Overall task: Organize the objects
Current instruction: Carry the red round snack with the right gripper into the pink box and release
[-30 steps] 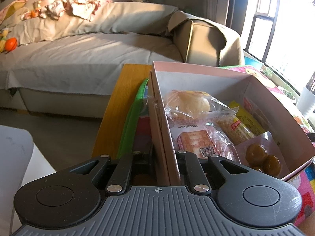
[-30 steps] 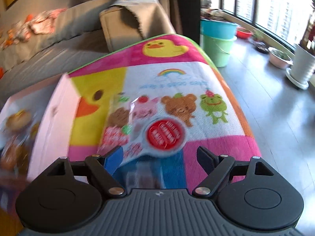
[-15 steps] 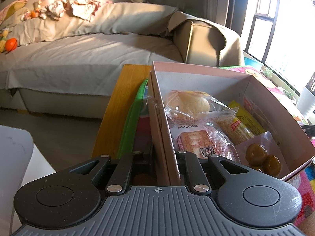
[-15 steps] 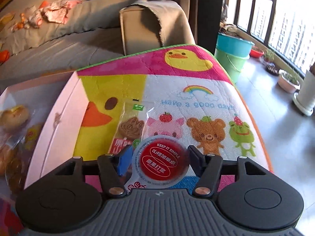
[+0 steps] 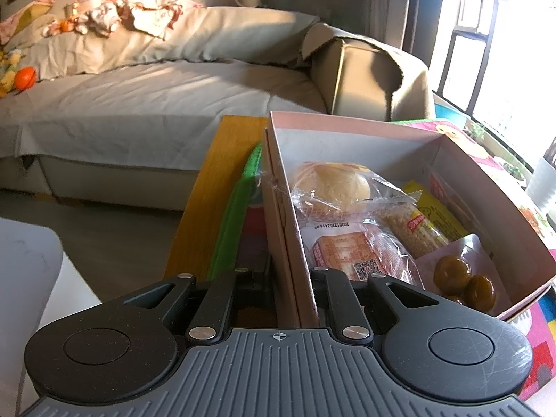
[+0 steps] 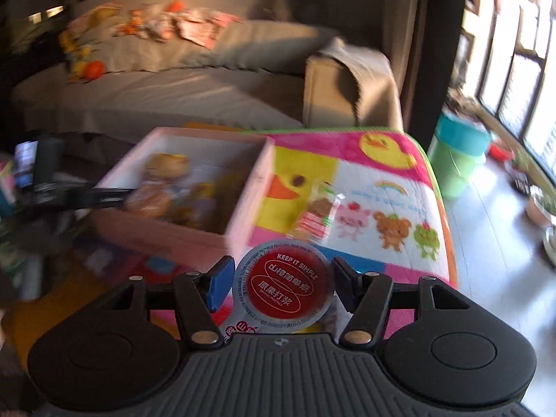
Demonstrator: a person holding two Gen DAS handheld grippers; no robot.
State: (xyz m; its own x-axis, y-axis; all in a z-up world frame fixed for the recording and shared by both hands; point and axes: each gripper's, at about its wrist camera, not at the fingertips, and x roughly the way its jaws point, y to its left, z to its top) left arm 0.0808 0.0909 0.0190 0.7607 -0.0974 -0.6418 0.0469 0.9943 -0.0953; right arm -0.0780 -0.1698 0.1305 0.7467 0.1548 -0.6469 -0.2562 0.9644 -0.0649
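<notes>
A pink cardboard box (image 5: 493, 187) (image 6: 250, 201) stands on a cartoon play mat (image 6: 378, 187); in it lie a wrapped bun (image 5: 330, 182), a wrapped bread slice (image 5: 342, 253), a yellow snack bar (image 5: 420, 226) and a pouch of brown balls (image 5: 465, 279). My left gripper (image 5: 293, 272) is shut on the box's near left wall. My right gripper (image 6: 281, 278) is shut on a round snack cup with a red lid (image 6: 283, 286), held above the mat just right of the box. A clear snack packet (image 6: 314, 213) lies on the mat beyond it.
A grey sofa (image 5: 156, 104) with clothes and an orange ball (image 5: 24, 78) fills the background. A yellow wooden tabletop (image 5: 205, 205) shows left of the box. A green and blue bucket (image 6: 455, 160) and potted plants stand on the floor by the window.
The right gripper closed on the red-lidded cup, lifted it off the mat and swung left toward the box. The left gripper and the box stayed put.
</notes>
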